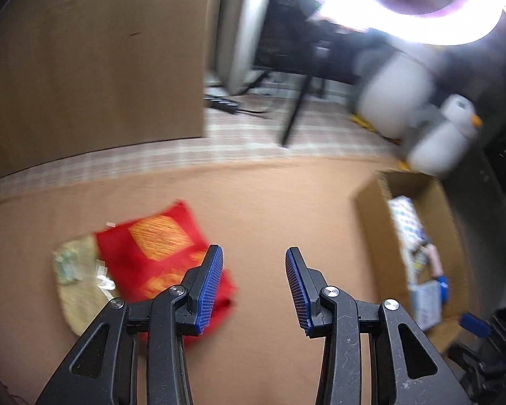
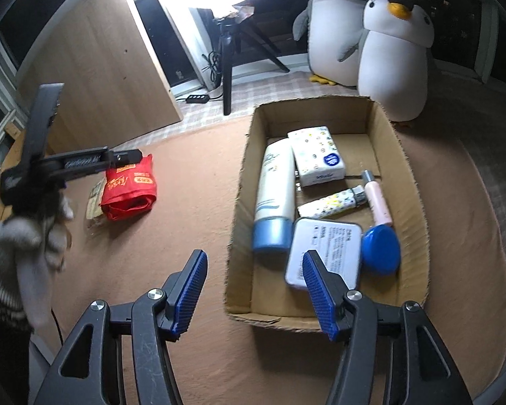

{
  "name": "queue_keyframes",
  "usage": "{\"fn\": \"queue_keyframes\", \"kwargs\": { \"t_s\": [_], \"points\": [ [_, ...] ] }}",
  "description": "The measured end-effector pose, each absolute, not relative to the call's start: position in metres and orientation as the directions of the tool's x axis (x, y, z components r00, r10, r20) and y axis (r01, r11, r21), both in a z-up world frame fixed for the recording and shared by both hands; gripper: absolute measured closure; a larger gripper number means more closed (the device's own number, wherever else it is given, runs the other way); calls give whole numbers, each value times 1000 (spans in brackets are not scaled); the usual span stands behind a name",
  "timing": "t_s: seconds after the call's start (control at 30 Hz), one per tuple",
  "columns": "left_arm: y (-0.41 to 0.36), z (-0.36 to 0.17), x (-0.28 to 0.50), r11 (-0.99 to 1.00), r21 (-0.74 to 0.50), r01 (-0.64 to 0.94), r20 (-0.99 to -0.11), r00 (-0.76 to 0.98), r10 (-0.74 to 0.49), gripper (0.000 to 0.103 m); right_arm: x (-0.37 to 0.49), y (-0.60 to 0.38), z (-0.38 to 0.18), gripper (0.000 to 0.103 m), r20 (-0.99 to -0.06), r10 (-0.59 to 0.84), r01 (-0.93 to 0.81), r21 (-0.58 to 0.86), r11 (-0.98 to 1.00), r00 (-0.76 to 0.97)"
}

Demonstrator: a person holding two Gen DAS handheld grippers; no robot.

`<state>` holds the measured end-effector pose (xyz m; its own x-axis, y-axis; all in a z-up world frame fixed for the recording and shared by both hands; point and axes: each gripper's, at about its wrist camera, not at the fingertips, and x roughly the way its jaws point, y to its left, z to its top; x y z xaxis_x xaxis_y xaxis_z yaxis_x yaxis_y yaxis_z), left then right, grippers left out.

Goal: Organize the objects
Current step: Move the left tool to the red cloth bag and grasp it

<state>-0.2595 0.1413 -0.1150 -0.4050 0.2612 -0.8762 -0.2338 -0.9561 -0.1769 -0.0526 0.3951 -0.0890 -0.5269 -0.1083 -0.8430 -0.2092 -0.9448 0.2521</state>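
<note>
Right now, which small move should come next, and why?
Probably ease the open left gripper down-left onto the red packet. It lies on the mat beside a yellowish packet, outside the cardboard box that already holds the other items.

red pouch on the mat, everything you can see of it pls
The red pouch is a soft, glossy foil-like packet printed with orange-gold panels and lettering. It looks crumpled and folded over, with a dark opening along its near edge, and lies flat on the brown mat, left of the cardboard box and apart from it. Its left side overlaps or touches a pale yellowish packet. The open left gripper hovers near it; nothing grips it.
</note>
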Motion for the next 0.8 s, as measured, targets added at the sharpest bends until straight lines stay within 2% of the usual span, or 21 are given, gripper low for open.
{"fn": "queue_keyframes", "kwargs": {
  "t_s": [0.17,0.27,0.43,0.8],
  "points": [
    [110,-125,-290,-972,-152,-182,-891,-401,214,61,-53,381,-86,48,-843,-111,-201,250,-947,-526],
    [97,-130,-306,-965,-201,-167,-885,-390,252,61,-54,374,-87,48,-845,-113,-202,251,-947,-523],
    [80,-141,-329,-973,-199,-119,-895,-383,230,61,-55,366,-85,48,-847,-123,-202,261,-944,-518],
    [88,-171,-333,-963,-206,-176,-917,-309,253,61,-55,356,-79,48,-848,-134,-203,271,-941,-514]
  ]
}}
